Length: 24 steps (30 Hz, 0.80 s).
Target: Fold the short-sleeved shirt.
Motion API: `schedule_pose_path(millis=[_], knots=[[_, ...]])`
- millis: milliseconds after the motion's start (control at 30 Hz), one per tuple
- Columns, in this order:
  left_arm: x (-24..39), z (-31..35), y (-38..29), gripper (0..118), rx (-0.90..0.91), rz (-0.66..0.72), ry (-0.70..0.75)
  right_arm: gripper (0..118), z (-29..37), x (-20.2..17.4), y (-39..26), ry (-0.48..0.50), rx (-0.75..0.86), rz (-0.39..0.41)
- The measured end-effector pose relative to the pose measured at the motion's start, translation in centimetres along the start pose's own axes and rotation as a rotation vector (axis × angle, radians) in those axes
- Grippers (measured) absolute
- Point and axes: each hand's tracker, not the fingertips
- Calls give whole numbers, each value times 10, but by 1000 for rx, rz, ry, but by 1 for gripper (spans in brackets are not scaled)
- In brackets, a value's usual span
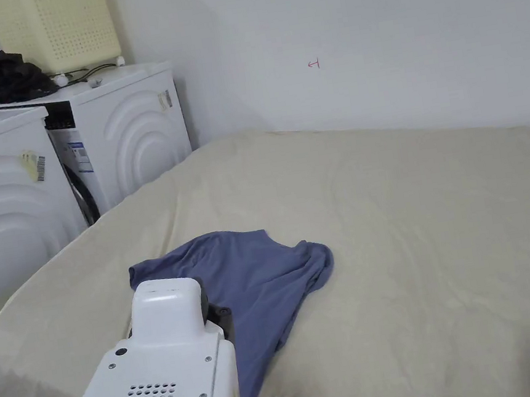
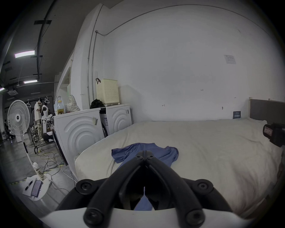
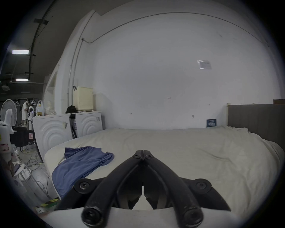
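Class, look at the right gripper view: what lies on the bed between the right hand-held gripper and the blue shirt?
Nothing but bare cream bedsheet. The right hand-held gripper, jaws closed, hangs beside the blue shirt, which is crumpled near the bed's edge.

The bed (image 1: 431, 196) lies bare right of the rumpled shirt (image 1: 257, 278); two washing machines (image 1: 123, 130) crowd its left edge, the wall its far edge.
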Motion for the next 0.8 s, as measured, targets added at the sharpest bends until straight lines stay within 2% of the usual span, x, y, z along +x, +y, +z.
schedule_pose_path(millis=[167, 333, 467, 500, 567, 700, 733, 800], knots=[[-4, -16, 4, 0, -42, 0, 7, 0, -6, -2, 6, 1, -32, 23], [-24, -61, 51, 0, -83, 30, -27, 0, -9, 11, 19, -3, -59, 26], [-47, -149, 88, 0, -383, 19, -230, 0, -21, 19, 21, 17, -154, 10], [-42, -178, 85, 0, -504, -56, -234, 0, -24, 21, 19, 16, -181, 1], [-41, -228, 71, 0, -608, -85, -257, 0, -27, 22, 13, 15, -203, -11], [-38, -297, 46, 0, -781, -17, -319, 0, -29, 21, -4, 17, -259, 20], [-39, -310, 41, 19, -813, -2, -342, 0, -29, 21, -8, 12, -274, 33], [-32, -336, 24, 85, -889, -19, -331, 0, -31, 20, -16, 17, -310, 37]])
